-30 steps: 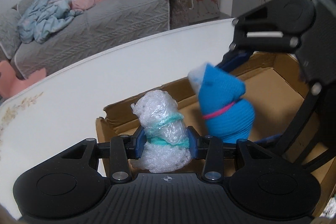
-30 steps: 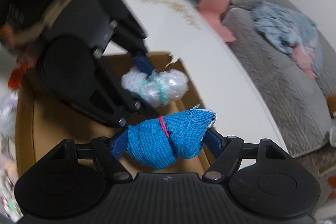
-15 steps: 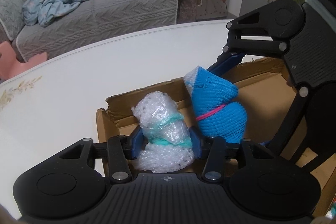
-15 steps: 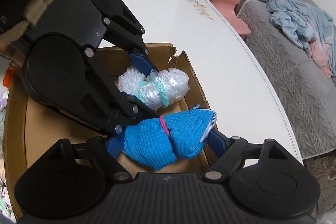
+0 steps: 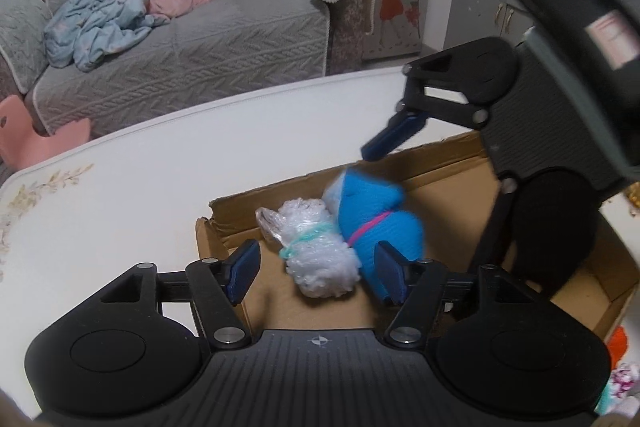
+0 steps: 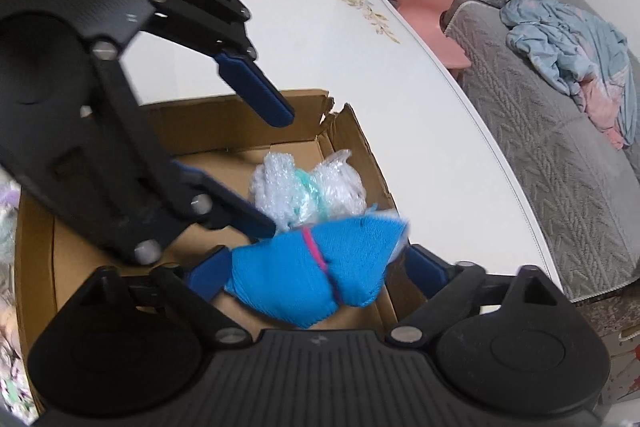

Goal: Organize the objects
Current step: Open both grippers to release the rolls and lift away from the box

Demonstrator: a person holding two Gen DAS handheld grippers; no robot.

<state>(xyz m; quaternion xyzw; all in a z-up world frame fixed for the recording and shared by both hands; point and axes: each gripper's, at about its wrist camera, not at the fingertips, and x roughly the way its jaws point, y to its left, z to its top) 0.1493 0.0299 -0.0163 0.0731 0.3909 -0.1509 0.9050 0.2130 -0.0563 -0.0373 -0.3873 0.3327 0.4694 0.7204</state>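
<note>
Left wrist view: white tabletop [image 5: 160,163] carries a cardboard box [image 5: 440,155]. Inside lie a blue knit bundle [image 5: 372,215] and a bubble-wrap bundle [image 5: 316,251], touching. Left gripper [image 5: 316,271] and right gripper [image 6: 316,267] fingers are opening, pads clear of both bundles.

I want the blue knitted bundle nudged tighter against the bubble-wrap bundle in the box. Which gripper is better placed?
Probably the right gripper: the blue knitted bundle lies between its opening jaws. The left gripper is opening around the bubble-wrap bundle in the cardboard box.
</note>
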